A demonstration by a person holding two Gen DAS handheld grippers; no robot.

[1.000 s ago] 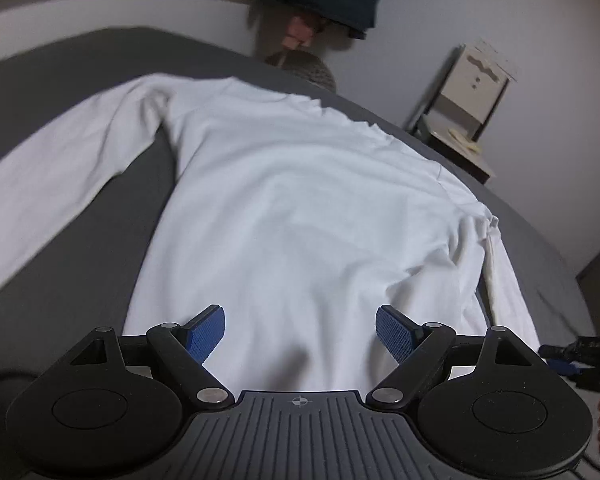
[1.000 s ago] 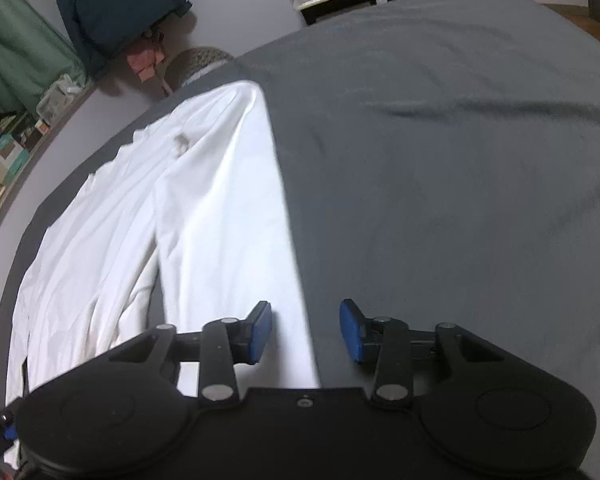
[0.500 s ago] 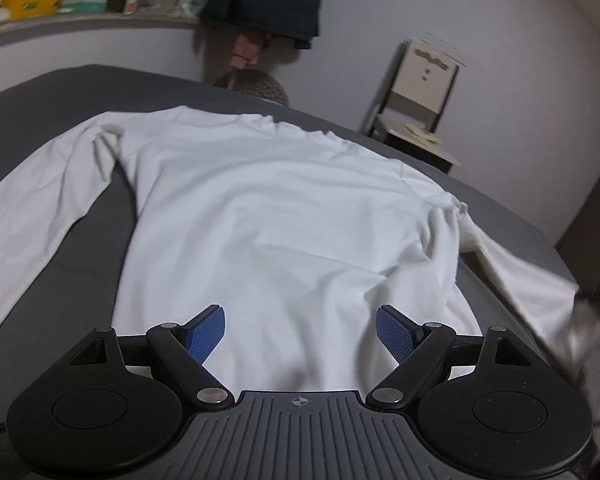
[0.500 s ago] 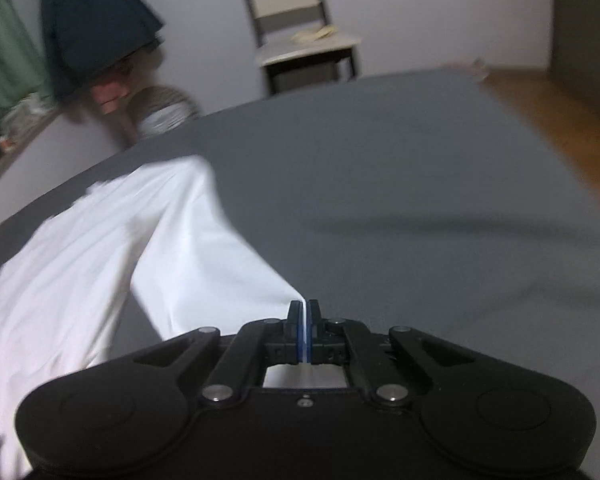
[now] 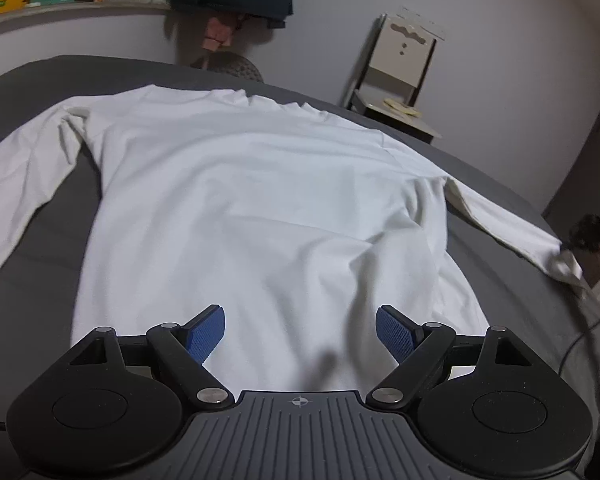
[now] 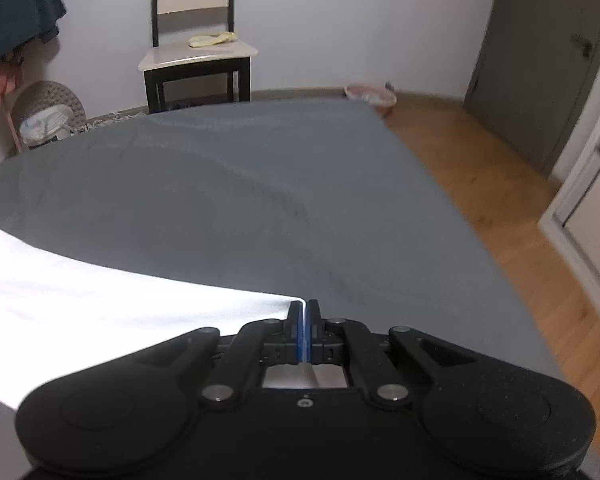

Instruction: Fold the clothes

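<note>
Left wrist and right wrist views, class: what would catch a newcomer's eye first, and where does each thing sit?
A white long-sleeved shirt lies spread flat on the grey bed, filling the middle of the left wrist view. The left gripper hangs open over its hem, while the right gripper is shut on the cuff of one sleeve, drawn out to the side. A chair stands by the far wall.

Pale walls (image 6: 320, 20), wooden floor (image 6: 480, 184), chair (image 6: 196, 40)
</note>
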